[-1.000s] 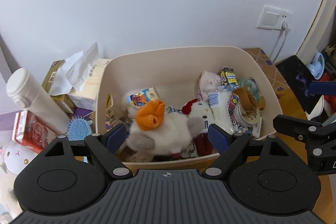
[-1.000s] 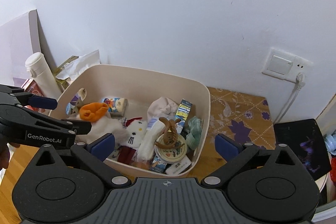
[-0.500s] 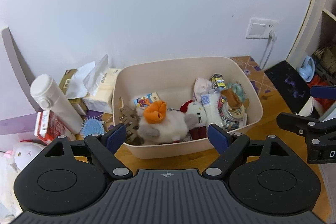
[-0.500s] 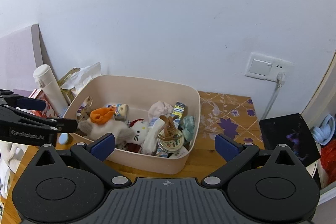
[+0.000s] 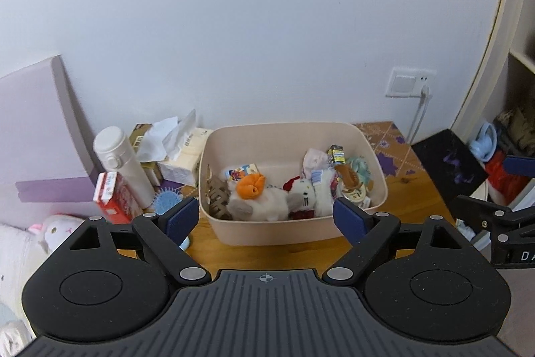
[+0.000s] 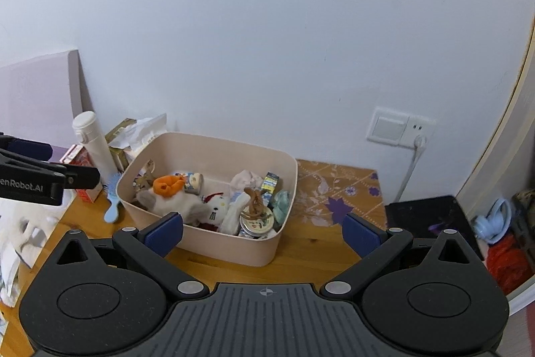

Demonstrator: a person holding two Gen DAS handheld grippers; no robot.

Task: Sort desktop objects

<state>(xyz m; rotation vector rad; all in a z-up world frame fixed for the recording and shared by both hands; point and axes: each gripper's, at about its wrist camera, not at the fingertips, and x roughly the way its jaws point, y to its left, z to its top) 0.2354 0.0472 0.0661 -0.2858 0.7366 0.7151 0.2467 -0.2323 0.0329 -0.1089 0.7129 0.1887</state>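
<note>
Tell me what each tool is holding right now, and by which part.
Nothing is held. The left tool and the right tool are both open with nothing between their fingers, hanging above the desk short of the beige bin.

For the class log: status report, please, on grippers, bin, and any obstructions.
Left gripper open, empty. Right gripper open, empty. Beige bin full of toys, on desk. Blue hairbrush beside bin; nothing blocking.

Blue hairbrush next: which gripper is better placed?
Left, probably. The blue hairbrush lies left of the bin, just past the open left gripper; the open right gripper faces the bin's right half.
</note>
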